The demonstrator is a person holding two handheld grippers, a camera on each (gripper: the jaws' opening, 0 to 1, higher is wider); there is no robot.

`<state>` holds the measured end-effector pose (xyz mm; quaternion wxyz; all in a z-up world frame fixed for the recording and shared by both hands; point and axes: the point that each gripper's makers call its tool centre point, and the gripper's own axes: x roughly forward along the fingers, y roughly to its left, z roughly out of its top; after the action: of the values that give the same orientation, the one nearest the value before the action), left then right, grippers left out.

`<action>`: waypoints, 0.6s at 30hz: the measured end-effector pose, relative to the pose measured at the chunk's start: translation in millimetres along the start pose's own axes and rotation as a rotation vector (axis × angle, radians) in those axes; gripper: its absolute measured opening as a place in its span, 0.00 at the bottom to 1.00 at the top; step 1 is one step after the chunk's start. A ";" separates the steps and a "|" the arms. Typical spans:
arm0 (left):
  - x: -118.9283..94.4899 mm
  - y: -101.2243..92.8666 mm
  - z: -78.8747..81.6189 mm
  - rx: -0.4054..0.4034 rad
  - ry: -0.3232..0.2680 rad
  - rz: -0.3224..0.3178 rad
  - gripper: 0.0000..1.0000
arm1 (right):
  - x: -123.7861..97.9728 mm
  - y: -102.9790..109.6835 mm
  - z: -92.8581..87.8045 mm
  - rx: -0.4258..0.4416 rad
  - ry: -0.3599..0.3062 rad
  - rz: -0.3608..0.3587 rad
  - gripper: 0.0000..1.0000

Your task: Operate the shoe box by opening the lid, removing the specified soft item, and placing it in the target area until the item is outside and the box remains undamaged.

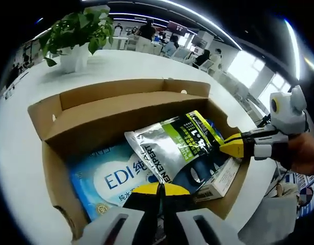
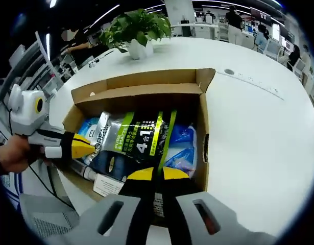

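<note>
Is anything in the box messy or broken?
Nothing looks broken. The silver-and-black pouch lies crooked on top of the blue packs inside the open shoe box, with one corner sticking up toward the rim.

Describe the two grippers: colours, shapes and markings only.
Both look alike. The left gripper has pale grey bodies with slotted openings, black jaws and yellow tips. The right gripper shows the same yellow tip, white and black segments, and a white rounded housing with a yellow ring. A bare hand holds it; no sleeve is visible.

Open-plan office (desks [image 1: 146, 43], seated people [image 1: 172, 45])
</note>
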<state>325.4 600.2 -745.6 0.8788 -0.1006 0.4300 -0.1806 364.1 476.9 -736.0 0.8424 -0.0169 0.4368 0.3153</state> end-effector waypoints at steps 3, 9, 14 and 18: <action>-0.3 -0.4 0.5 -0.003 -0.001 -0.003 0.00 | 0.3 2.1 2.0 0.016 -0.017 0.012 0.00; -4.8 -2.9 4.1 -0.002 -0.013 -0.007 0.00 | -4.0 5.3 4.7 0.027 -0.037 0.024 0.00; -10.0 -4.5 8.1 -0.006 -0.029 -0.011 0.00 | -9.9 7.1 10.0 0.042 -0.063 0.035 0.00; -19.2 -8.8 14.4 0.004 -0.049 -0.009 0.00 | -18.9 11.0 16.3 0.042 -0.092 0.045 0.00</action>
<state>324.0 600.3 -720.1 0.8885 -0.1050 0.4074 -0.1830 361.9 480.9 -709.1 0.8543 0.0250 0.4044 0.3255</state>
